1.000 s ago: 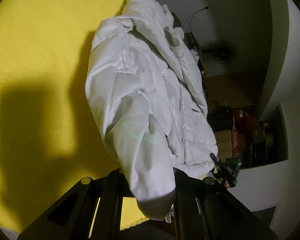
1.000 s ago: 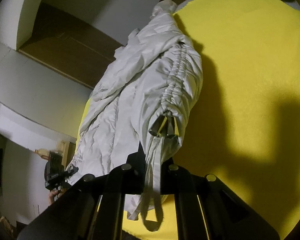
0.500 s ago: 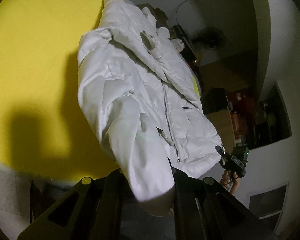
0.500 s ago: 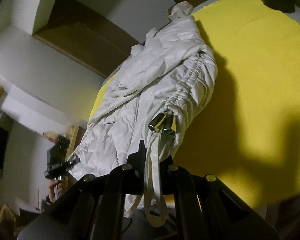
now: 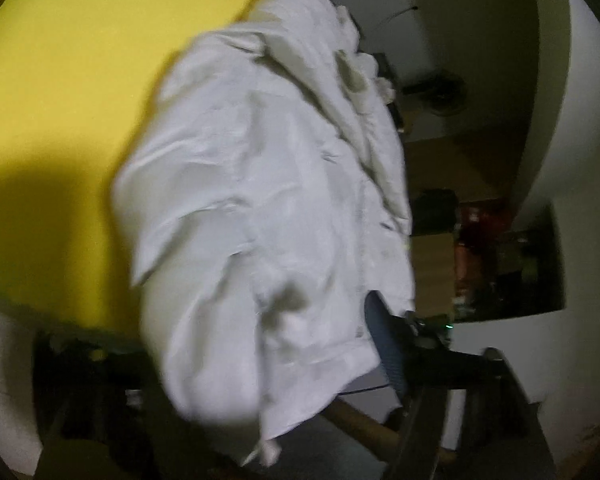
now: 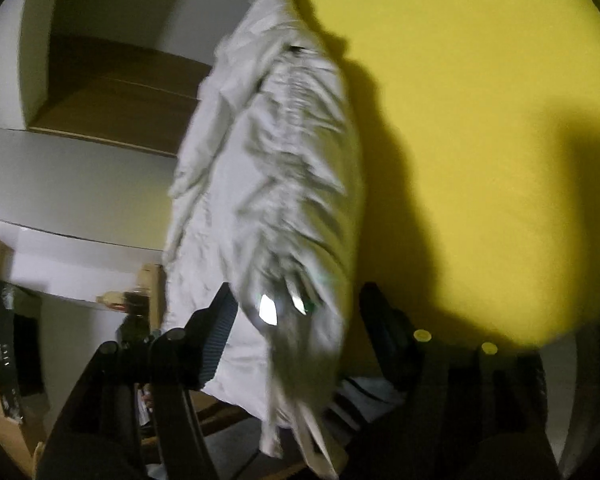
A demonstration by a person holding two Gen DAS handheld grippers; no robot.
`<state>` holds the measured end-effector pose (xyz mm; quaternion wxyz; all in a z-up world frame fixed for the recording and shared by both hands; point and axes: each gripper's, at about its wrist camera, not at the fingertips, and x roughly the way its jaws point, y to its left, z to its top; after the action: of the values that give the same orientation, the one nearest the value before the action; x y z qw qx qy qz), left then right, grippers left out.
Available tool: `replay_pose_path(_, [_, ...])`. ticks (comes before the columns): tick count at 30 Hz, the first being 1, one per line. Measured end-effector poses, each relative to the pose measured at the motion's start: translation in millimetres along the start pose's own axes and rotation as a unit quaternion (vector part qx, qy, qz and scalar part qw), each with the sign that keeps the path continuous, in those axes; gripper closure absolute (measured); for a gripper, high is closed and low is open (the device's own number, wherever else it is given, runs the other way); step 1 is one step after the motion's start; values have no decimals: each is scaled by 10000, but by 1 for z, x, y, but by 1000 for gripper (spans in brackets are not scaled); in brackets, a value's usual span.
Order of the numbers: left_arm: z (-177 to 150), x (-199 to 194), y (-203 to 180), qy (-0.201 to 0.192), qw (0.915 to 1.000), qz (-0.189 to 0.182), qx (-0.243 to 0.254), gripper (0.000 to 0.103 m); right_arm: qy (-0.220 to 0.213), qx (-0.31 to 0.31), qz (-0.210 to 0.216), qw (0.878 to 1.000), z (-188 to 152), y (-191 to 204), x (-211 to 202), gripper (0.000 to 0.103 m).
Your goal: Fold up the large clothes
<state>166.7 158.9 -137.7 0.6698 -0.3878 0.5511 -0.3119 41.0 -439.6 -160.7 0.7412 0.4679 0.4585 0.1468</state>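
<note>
A white puffy jacket [image 5: 260, 200] lies lengthwise on the yellow table cover [image 5: 60, 80], and its near end hangs over the front edge. My left gripper [image 5: 256, 360] is opening. The blurred sleeve end droops between its spread jaws. One ribbed finger [image 5: 384, 344] shows at the right, apart from the cloth; the other is hidden. In the right wrist view the jacket [image 6: 268, 180] shows its gathered side. My right gripper [image 6: 300, 332] is also opening, with both fingers [image 6: 216, 332] wide apart. The hem and the metal-tipped drawstring [image 6: 268, 308] hang loose between them.
The yellow cover [image 6: 480, 140] stretches away beside the jacket. A cluttered dark shelf [image 5: 500, 260] and a fan [image 5: 444, 92] stand beyond the table. A brown wooden panel [image 6: 112, 92] runs along the white wall. Floor shows below the table's front edge.
Both grippers were shut on the jacket's near end, the left on the sleeve, the right on the hem by the drawstring. Their jaws now stand spread and the cloth hangs loose and blurred.
</note>
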Motion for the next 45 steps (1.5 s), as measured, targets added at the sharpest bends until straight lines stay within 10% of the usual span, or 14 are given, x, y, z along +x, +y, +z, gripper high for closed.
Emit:
replay_pose_path(7, [0, 17, -7, 113, 9998, -73, -117, 32, 90, -489, -101, 9987, 1, 28, 13, 78])
replay_pose_path(29, [-2, -9, -5, -444, 9788, 1992, -156, 30, 104, -727, -449, 9963, -8, 28, -1, 66])
replay_pose_path(39, [19, 19, 16, 25, 9955, 633, -711, 32, 133, -795, -490, 9955, -5, 37, 5, 64])
replay_pose_path(45, [17, 11, 8, -2, 9963, 816, -287, 84, 44, -930, -666, 9934, -7, 38, 2, 87])
